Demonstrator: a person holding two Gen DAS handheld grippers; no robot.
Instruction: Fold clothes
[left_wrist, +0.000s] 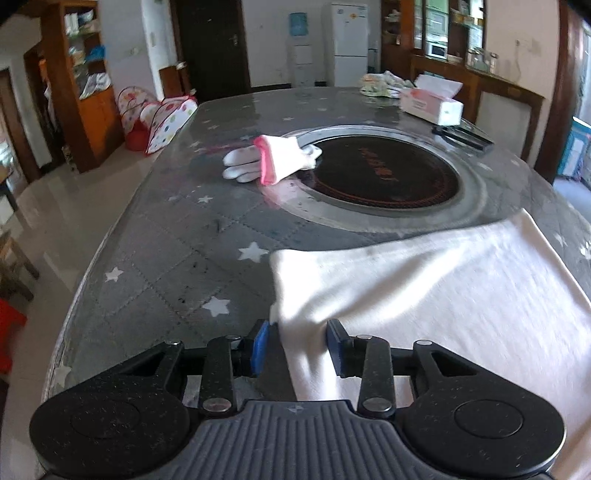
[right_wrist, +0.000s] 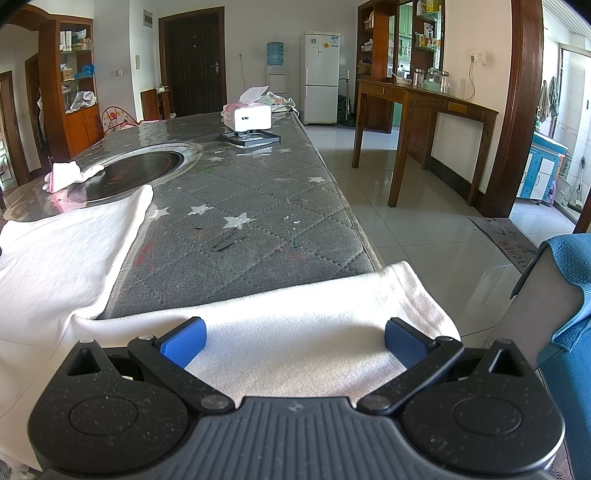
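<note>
My table (right_wrist: 266, 206) is the biggest thing here, long and grey with white stars, and its right edge drops straight to open tiled floor (right_wrist: 436, 206), with a wooden side table (right_wrist: 424, 107) standing well off from it. Set into the table is a round dark cooktop (left_wrist: 384, 173); a pair of white gloves (left_wrist: 273, 158) lies on its left rim, and a tissue box (left_wrist: 430, 105) sits beyond it near the far end. The white shirt (left_wrist: 436, 288) is spread on the near part of the table, one sleeve hanging over the table's right edge. My right tongs (right_wrist: 295, 341) stand wide over that sleeve, gripping nothing. My left tongs (left_wrist: 297, 343) are narrow, a fold of the shirt's left edge between the blue pads (left_wrist: 260, 345); whether they pinch it I cannot tell.
</note>
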